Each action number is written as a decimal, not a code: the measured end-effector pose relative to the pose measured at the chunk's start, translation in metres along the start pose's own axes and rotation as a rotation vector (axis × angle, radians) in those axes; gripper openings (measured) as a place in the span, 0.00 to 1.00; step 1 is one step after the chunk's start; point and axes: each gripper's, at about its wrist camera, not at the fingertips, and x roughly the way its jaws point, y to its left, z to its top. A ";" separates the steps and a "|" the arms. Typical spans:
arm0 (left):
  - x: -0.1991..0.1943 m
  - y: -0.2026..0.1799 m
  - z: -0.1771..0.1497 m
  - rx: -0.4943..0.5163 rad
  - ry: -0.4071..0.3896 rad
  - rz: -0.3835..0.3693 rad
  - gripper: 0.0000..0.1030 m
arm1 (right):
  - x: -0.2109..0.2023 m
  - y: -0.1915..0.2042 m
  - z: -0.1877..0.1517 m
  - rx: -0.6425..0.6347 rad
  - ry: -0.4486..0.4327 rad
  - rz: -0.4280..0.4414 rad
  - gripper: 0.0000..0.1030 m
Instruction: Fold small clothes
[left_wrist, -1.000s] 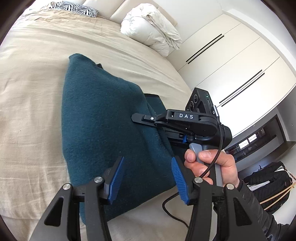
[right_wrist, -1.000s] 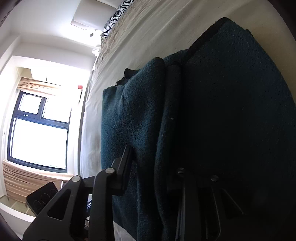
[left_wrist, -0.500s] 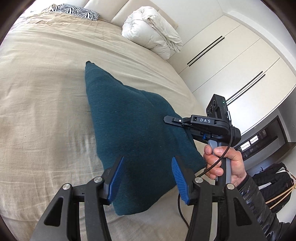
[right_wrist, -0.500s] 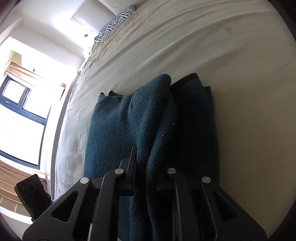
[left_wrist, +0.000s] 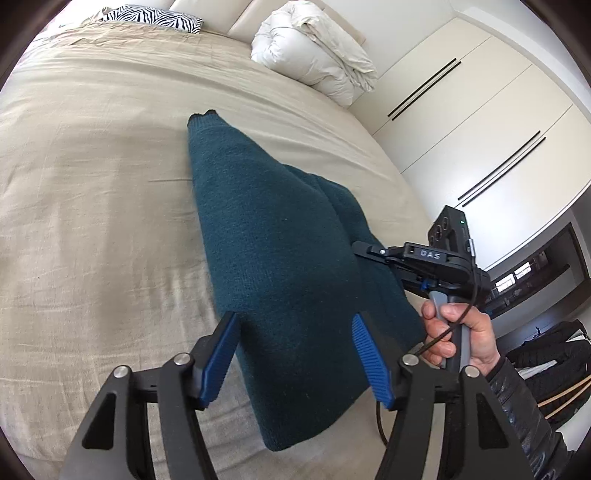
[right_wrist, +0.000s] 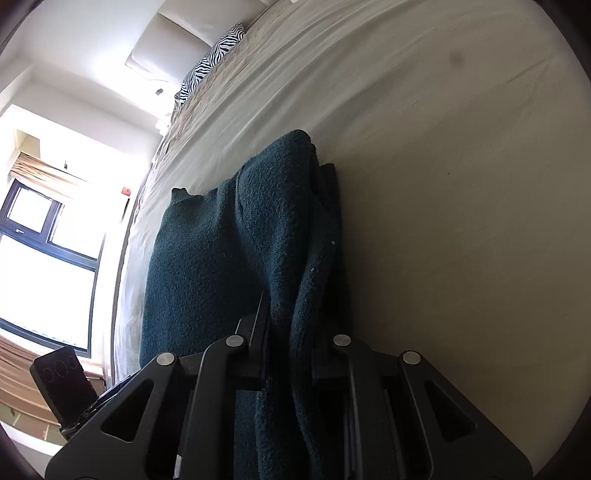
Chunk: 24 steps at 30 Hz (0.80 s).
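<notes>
Since the teal knit garment (left_wrist: 280, 258), lying folded on the bed (left_wrist: 92, 221), looks soft and limp, its edge at four o'clock suits the right hand-held gripper (right_wrist: 291, 325) pinching it, while the left hand-held gripper (left_wrist: 295, 354) hovers wide, empty.

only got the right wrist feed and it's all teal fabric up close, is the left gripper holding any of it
Observer: No. The left gripper is open above the teal garment, nothing between its blue pads.
Operator: so only the right one has it
Observer: Yes. The right gripper is clamped on the garment's right edge, seen side-on from the left wrist view.
Operator: is the garment off the bed
Observer: Mostly not. It lies folded on the beige bedspread, its far corner pointing toward the white duvet.
</notes>
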 end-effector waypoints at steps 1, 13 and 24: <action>0.001 0.003 0.000 -0.009 -0.001 0.001 0.64 | -0.004 -0.004 -0.003 0.013 -0.001 0.015 0.16; 0.023 0.007 0.012 0.005 0.008 0.054 0.69 | -0.041 -0.006 -0.054 -0.041 0.000 -0.061 0.21; 0.031 0.018 0.020 -0.042 0.004 0.065 0.72 | -0.087 -0.030 -0.048 0.056 -0.096 0.071 0.51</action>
